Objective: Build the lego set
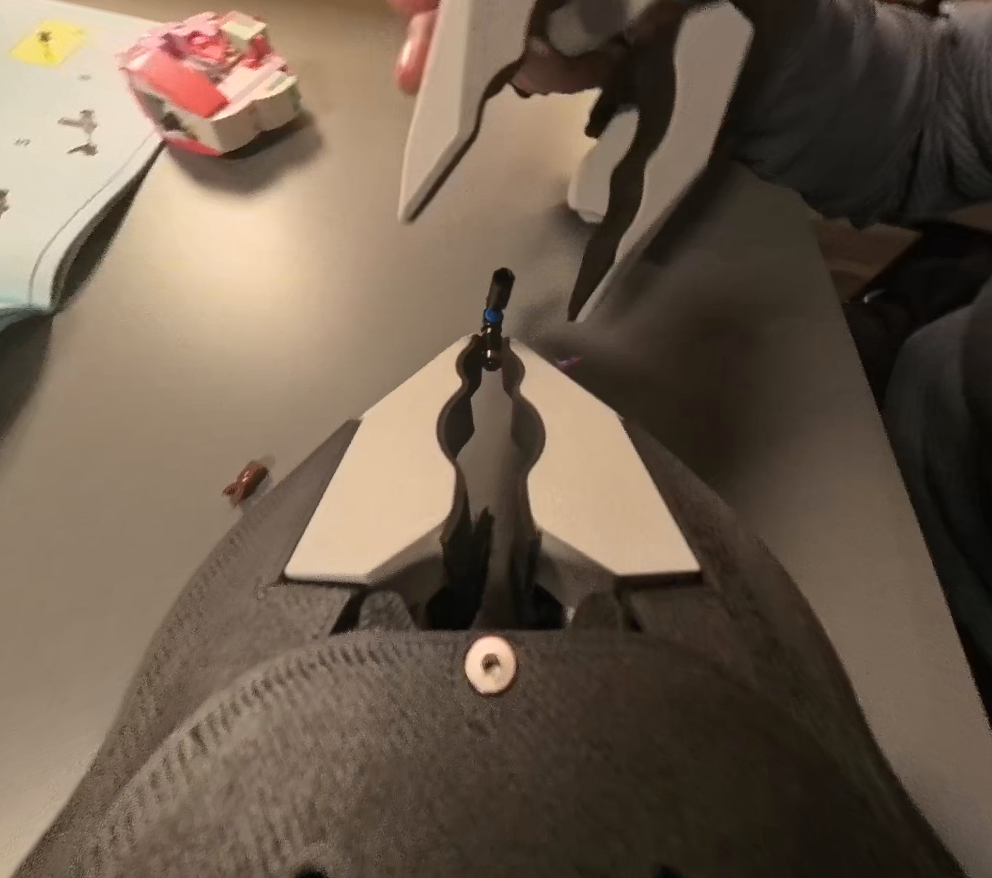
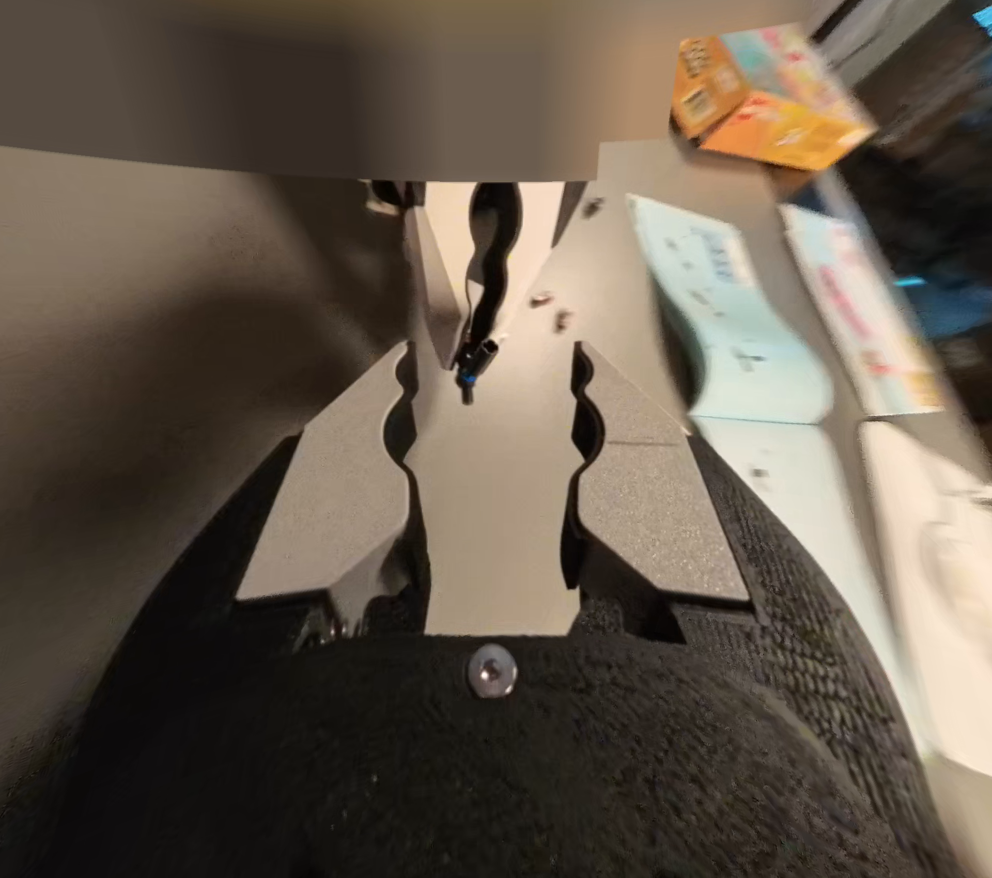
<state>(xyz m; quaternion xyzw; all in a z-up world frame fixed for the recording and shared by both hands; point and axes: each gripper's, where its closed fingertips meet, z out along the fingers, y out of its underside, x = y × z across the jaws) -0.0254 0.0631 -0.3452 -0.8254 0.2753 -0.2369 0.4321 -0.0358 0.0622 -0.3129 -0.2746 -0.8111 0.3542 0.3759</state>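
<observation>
My left gripper [image 1: 491, 342] is shut on a small black pin-like piece with a blue band [image 1: 495, 315], which sticks out past its fingertips above the grey table [image 1: 241, 305]. The same piece shows in the right wrist view [image 2: 469, 369], held at the tips of the left gripper [image 2: 475, 348] facing me. My right gripper [image 2: 494, 348] is open and empty, its fingers on either side of that piece without touching it. It also shows in the left wrist view [image 1: 488, 262], open, just beyond the piece.
A small pink, red and white brick model [image 1: 209, 85] stands on the table at the left, beside a pale blue booklet [image 1: 59, 112]. A small brown piece [image 1: 247, 476] lies near my left gripper. An orange box [image 2: 762, 101] and more booklets [image 2: 741, 315] lie to the right. Left and right tips are no more than a few centimetres apart.
</observation>
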